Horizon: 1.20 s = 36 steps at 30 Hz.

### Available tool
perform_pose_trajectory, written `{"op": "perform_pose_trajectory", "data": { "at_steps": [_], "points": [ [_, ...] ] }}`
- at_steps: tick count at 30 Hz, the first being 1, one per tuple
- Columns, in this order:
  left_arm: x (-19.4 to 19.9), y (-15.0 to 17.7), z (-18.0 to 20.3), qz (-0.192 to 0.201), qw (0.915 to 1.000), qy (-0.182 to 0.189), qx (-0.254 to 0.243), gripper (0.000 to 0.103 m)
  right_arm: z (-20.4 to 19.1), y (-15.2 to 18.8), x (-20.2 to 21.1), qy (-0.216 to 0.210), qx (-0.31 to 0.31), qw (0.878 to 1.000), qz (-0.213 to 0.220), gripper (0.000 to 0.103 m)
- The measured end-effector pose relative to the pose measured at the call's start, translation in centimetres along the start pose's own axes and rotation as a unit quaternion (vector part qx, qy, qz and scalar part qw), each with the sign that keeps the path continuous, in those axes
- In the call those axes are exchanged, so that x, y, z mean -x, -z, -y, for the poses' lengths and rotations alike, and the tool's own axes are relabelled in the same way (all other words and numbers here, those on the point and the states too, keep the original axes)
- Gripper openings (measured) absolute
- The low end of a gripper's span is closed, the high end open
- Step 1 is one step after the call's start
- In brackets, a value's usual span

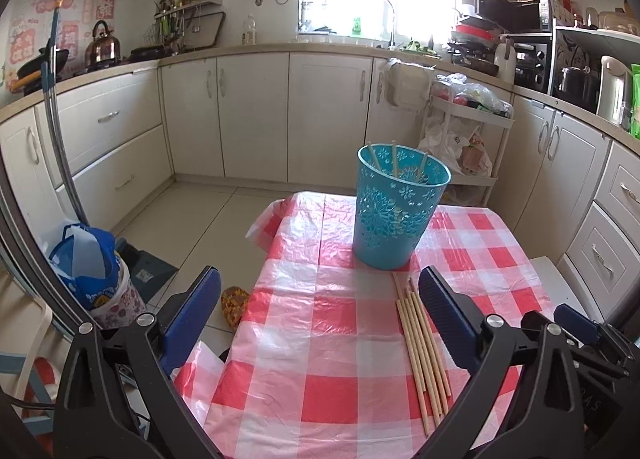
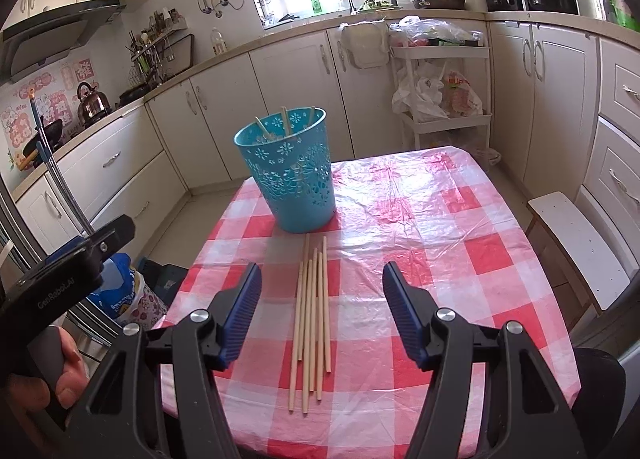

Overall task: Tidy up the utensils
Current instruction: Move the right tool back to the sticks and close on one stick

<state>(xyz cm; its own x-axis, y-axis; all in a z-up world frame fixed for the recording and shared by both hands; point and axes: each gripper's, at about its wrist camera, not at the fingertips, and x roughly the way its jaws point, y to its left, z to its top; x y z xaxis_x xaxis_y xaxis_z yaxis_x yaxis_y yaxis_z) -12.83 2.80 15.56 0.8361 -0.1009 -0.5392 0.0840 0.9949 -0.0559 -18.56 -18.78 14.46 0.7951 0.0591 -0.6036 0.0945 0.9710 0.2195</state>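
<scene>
A turquoise cut-out bin (image 1: 396, 211) (image 2: 292, 175) stands on the red-checked tablecloth (image 1: 320, 339) (image 2: 420, 219), with three chopsticks (image 1: 394, 163) (image 2: 285, 121) leaning inside it. Several more wooden chopsticks (image 1: 424, 355) (image 2: 312, 319) lie side by side on the cloth in front of the bin. My left gripper (image 1: 320, 275) is held wide open over the table's left part, the loose chopsticks just inside its right finger. My right gripper (image 2: 322, 269) hovers open above those chopsticks, its pads clear of them. Neither gripper holds anything.
A white trolley (image 1: 464, 131) (image 2: 440, 79) hung with plastic bags stands behind the table. A white stool (image 2: 576, 243) is at the table's right side. On the floor to the left are a blue-and-white bag (image 1: 92, 271) and a mop handle (image 1: 56, 119). Cabinets ring the room.
</scene>
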Motion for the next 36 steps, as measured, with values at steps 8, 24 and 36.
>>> {"op": "perform_pose_trajectory", "data": {
  "at_steps": [8,24,36],
  "points": [
    [-2.0,1.5,-1.1,-0.030,0.9994,-0.012,0.013,0.095,1.1,0.8,-4.5,0.008,0.011,0.999,-0.043,0.038],
    [-4.6,3.8,-1.8,-0.072,0.9972,-0.013,0.017,0.095,-0.2,1.6,-15.6,0.018,0.066,0.987,-0.148,0.017],
    [-5.1,4.5,-0.5,-0.086,0.9963,-0.005,0.003,0.095,-1.0,2.5,-16.6,0.022,0.104,0.982,-0.157,0.010]
  ]
}}
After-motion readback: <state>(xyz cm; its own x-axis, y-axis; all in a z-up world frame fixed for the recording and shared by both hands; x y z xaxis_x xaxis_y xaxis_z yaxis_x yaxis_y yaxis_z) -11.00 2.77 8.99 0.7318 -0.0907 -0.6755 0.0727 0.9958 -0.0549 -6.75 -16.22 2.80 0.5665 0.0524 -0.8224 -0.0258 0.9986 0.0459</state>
